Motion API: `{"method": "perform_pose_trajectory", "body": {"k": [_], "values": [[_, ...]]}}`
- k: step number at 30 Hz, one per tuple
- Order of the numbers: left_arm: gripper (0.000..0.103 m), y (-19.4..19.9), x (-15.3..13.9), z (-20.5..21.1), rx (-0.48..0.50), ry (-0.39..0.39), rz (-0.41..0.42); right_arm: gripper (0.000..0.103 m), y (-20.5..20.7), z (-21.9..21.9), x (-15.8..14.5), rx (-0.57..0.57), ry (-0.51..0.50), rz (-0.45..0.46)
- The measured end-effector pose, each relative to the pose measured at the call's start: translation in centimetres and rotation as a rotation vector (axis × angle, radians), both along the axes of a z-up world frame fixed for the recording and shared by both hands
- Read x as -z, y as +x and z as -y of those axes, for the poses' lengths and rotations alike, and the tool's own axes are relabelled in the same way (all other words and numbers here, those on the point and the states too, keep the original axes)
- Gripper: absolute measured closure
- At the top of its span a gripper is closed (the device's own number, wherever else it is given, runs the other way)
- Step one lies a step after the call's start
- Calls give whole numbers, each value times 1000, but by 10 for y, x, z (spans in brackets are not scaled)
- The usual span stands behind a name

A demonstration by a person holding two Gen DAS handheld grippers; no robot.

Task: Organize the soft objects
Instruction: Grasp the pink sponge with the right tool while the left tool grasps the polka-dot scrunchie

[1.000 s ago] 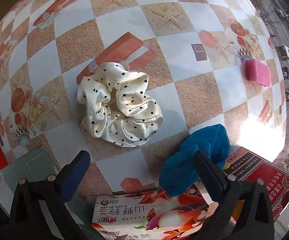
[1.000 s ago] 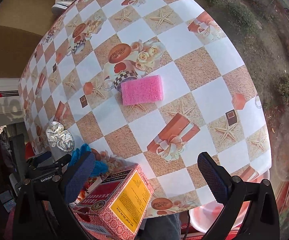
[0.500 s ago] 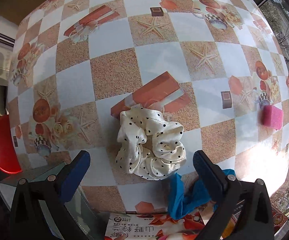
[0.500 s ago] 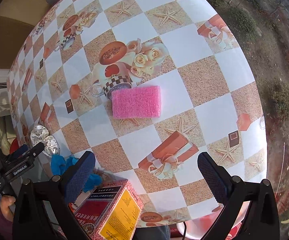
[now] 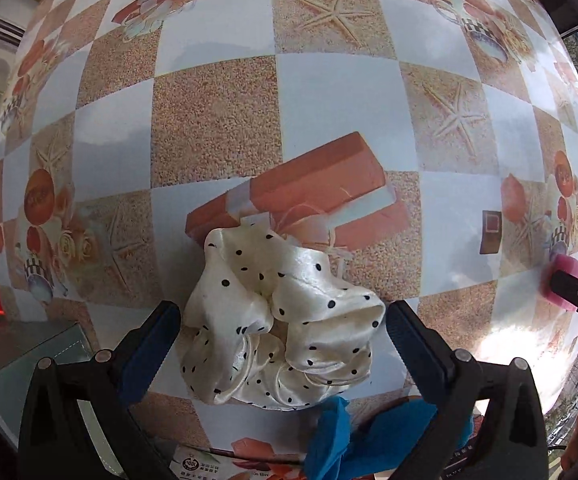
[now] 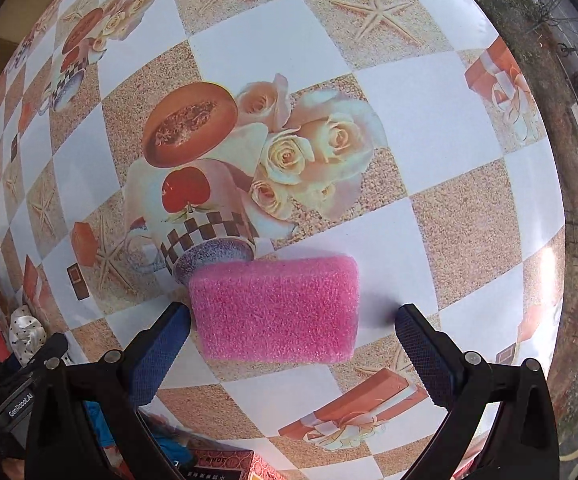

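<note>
Scrunchie (image 5: 281,320) and pink sponge (image 6: 275,312) each lie between spread jaws.

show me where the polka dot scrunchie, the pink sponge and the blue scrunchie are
polka dot scrunchie (image 5: 285,320): left wrist view, middle satin fold.
pink sponge (image 6: 275,310): right wrist view, middle of its top face.
blue scrunchie (image 5: 337,436): left wrist view, left fold by the box.

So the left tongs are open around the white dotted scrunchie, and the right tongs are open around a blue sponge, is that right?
Not quite: the sponge is pink, not blue, as the right wrist view shows. It lies on the table between the open right tongs. The rest holds: the left tongs are open around the white dotted scrunchie.
</note>
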State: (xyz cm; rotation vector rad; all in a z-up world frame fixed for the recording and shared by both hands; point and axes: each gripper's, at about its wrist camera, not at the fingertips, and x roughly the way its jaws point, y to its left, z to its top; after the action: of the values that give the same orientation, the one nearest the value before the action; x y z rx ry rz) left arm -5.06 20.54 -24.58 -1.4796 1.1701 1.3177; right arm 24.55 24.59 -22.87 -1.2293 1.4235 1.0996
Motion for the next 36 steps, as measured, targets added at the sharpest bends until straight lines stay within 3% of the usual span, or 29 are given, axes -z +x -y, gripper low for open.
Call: {"method": "perform_pose_trajectory", "body": {"k": [4, 5, 13, 20, 23, 24, 26, 27, 28, 36], "values": [[0, 17, 11, 3, -5, 14, 16, 0, -11, 0, 1, -41, 22, 57], [0, 16, 22, 0, -5, 17, 15, 0, -10, 0, 1, -34, 27, 55], [0, 17, 24, 6, -11, 43, 10, 0, -10, 2, 0, -15, 42, 48], [2, 21, 20, 6, -38, -18, 27, 2, -10, 5, -1, -55, 34, 62], [16, 24, 8, 14, -9, 5, 21, 26, -17, 9, -10, -97, 64, 64], [24, 25, 3, 14, 1, 12, 20, 32, -19, 9, -15, -115, 77, 65], [42, 31, -1, 15, 23, 24, 19, 32, -22, 12, -14, -128, 66, 40], [59, 33, -3, 15, 36, 28, 23, 32, -22, 14, -15, -130, 72, 41], [69, 34, -5, 15, 43, 31, 38, 32, -21, 15, -17, -122, 72, 32], [71, 45, -51, 26, 153, 163, -13, 32, 5, 32, -57, -61, 135, -33]]}}
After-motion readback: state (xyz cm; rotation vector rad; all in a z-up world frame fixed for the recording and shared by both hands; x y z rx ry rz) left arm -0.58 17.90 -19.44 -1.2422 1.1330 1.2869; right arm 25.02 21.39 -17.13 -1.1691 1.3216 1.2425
